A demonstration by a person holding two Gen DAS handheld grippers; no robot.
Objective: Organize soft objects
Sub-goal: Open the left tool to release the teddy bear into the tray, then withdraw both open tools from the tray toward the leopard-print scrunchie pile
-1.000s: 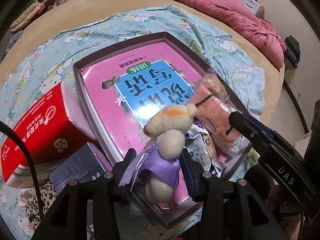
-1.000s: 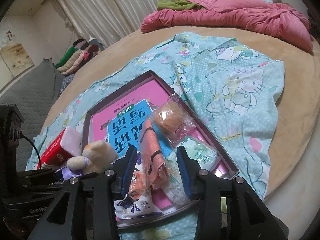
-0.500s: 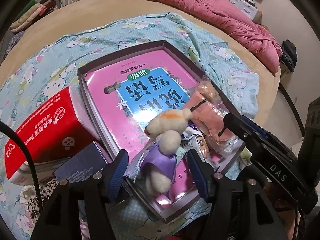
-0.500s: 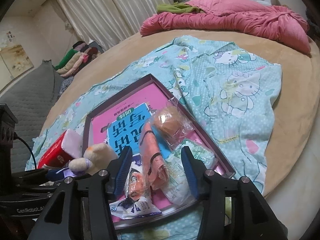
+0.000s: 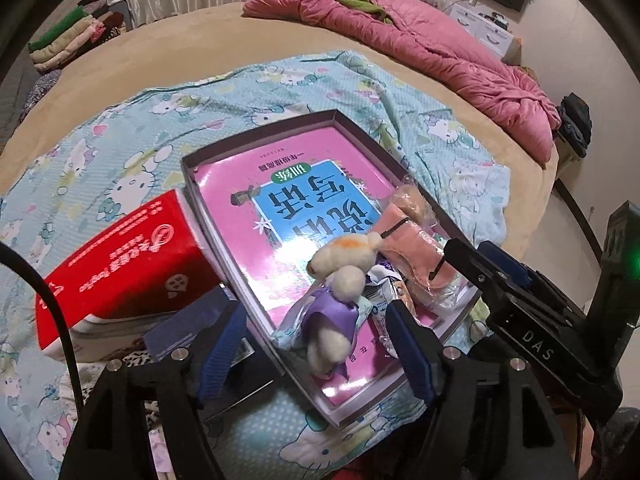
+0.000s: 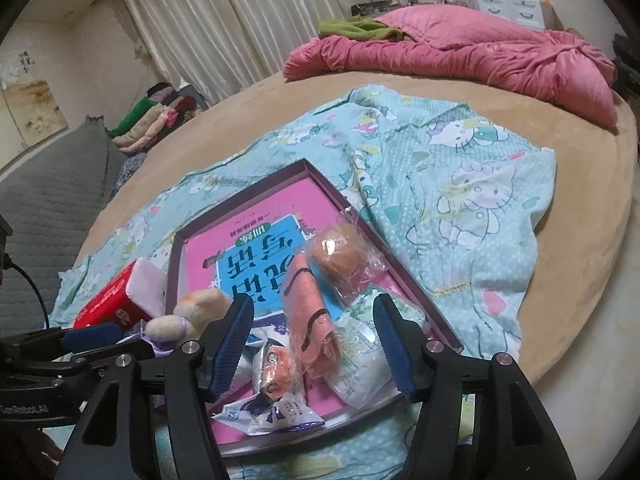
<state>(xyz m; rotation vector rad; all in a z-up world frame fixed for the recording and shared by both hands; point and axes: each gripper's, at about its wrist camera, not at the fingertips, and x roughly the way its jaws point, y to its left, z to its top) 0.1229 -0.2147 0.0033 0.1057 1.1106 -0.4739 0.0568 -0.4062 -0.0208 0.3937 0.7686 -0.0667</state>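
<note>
As both tongs widen, pads clear, cream plush doll (image 5: 340, 280) w/ purple bow lies in tray (image 5: 256, 140).

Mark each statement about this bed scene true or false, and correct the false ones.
1. The plush toy lies in the shallow box. True.
2. The left tongs are clamped on the plush toy. False: their jaws have just been opening and stand apart on either side of it.
3. The red tissue pack sits inside the box. False: it lies outside, beside the box wall.
4. The right tongs are open over the wrapped items. True.
5. The pink quilt covers the box. False: it is bunched at the far edge of the bed.
</note>
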